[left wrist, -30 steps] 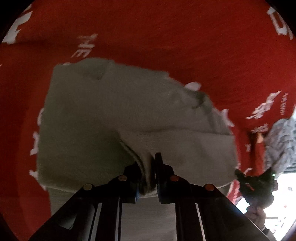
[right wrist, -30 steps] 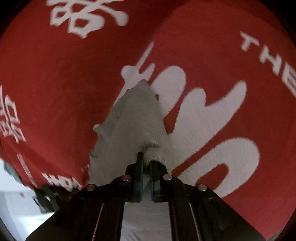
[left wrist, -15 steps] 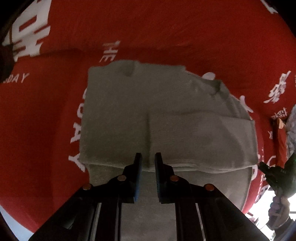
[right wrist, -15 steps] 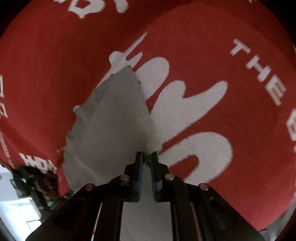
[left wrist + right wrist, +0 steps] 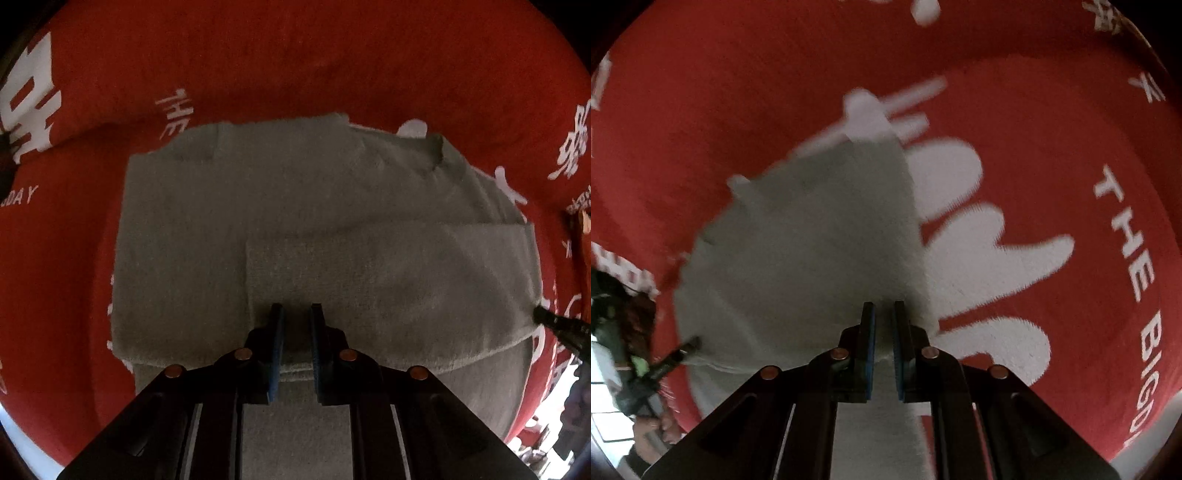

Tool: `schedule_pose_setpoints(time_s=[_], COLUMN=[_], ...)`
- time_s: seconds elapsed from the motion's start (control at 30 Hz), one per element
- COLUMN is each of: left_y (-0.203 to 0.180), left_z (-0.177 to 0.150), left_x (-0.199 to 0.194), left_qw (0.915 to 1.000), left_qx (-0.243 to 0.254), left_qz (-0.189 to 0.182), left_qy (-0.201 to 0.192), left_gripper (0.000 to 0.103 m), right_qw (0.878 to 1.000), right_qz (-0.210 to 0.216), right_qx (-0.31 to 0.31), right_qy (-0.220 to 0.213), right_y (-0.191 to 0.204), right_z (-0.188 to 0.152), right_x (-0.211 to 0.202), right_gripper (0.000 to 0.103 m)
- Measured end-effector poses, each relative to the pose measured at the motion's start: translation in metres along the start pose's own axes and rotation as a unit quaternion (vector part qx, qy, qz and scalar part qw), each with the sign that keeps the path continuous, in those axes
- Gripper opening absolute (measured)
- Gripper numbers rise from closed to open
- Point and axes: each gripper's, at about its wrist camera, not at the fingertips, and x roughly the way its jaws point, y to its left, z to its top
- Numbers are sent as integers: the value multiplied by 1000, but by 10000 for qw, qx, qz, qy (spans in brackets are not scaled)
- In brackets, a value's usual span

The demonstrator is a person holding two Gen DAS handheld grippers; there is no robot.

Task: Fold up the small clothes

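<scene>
Garment: a grey garment [image 5: 325,236] is laid flat on a red cloth [image 5: 295,66] printed with white lettering; in the right wrist view the same grey garment [image 5: 812,251] is seen from its right edge.
Fold: a folded-over panel is seen lying across the near right part of the garment in the left wrist view, its left edge running up from just left of the claw tips.
Near edge: a hem line is seen curving across the garment just behind the left claw tips, with more grey fabric below it between the arms of the claw.
Left claw: the left gripper [image 5: 294,314] is held over the near middle of the garment, its blue-padded fingers parted with a clear gap, and nothing is pinched between them.
Right claw: the right gripper [image 5: 882,314] is placed at the garment's right edge, beside a large white print on the cloth; its fingers are slightly apart, and pale fabric is seen in the gap, but whether it is gripped cannot be told.
Other view of the right claw: a dark tip [image 5: 554,321] is seen at the garment's right edge in the left wrist view.
</scene>
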Motion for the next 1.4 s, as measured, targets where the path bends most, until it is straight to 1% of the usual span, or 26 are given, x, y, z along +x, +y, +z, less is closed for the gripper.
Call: schedule_pose_setpoints(time_s=[0.1,0.23,0.33,0.4,0.57,0.83,1.03,1.07,1.1,1.13,1.17,1.2,1.27,1.4], left_y=[1,1,0,-2,-10,-24,-35,-36,-38,-39,-42,-45,-50,-56], left_z=[0,1,0,-6,-9,-15,-19,-20,-21,-22,-23,-24,-25,-26], left_x=[-2,-6,-10,-13,-17,-23,-23,-23,-23,-25,-30,-35,-38,-44], left_qw=[10000,9998,9997,9996,9993,9982,9970,9968,9965,9963,9960,9959,9957,9958], left_qx=[11,-21,-17,21,93,268,359,385,404,397,379,431,466,389], left_qz=[-3,85,152,184,199,325,477,497,524,594,737,763,765,787], left_qy=[67,165,198,205,305,426,484,494,503,480,337,210,242,245], left_gripper=[15,15,15,15,15,15,16,29,51,98,103,103,103,103], right_qw=[9999,9999,10000,10000,9998,9994,9990,9989,9988,9987,9986,9985,9982,9970], right_qz=[159,85,34,4,102,197,312,328,339,355,372,389,447,566], right_qx=[23,-12,6,29,158,158,108,77,48,6,-31,-58,-127,-274], right_qy=[-50,61,80,47,89,223,318,336,349,361,367,371,374,445], right_y=[-6,-4,-4,-5,-8,-3,4,5,6,8,9,11,14,18], right_z=[-2,-2,-6,-11,-26,-42,-48,-48,-48,-49,-49,-49,-50,-50], right_x=[-3,-10,-16,-23,-34,-35,-32,-32,-33,-34,-35,-37,-41,-45], right_gripper=[6,6,8,9,9,9,11,11,14,15,20,27,33,33])
